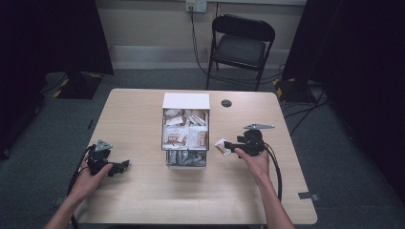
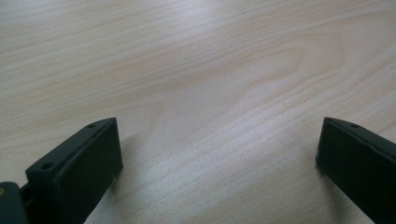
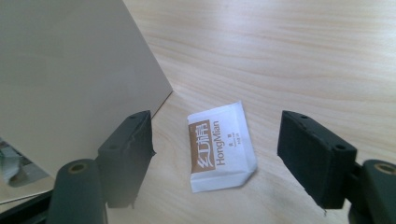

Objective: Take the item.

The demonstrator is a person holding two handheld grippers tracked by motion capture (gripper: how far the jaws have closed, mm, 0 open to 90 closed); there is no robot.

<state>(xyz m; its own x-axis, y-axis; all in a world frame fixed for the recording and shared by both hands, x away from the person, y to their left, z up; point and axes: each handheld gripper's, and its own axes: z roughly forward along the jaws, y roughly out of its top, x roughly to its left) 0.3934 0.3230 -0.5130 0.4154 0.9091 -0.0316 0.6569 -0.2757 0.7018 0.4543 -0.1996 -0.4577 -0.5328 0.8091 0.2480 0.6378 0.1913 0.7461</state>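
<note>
A white and brown sachet (image 3: 220, 147) lies flat on the wooden table (image 1: 143, 191), just right of the white box (image 1: 186, 129); in the high view the sachet (image 1: 221, 146) sits in front of my right gripper (image 1: 230, 145). My right gripper (image 3: 215, 154) is open, its jaws standing either side of the sachet without touching it. The white box holds several similar sachets. My left gripper (image 1: 122, 166) rests low at the table's left front, and my left gripper (image 2: 219, 158) is open with bare wood between its jaws.
The box wall (image 3: 70, 79) stands close to the right gripper's left jaw. A black folding chair (image 1: 241, 45) is behind the table, and a dark round cap (image 1: 226, 103) lies near the far edge. Cables trail from both grippers.
</note>
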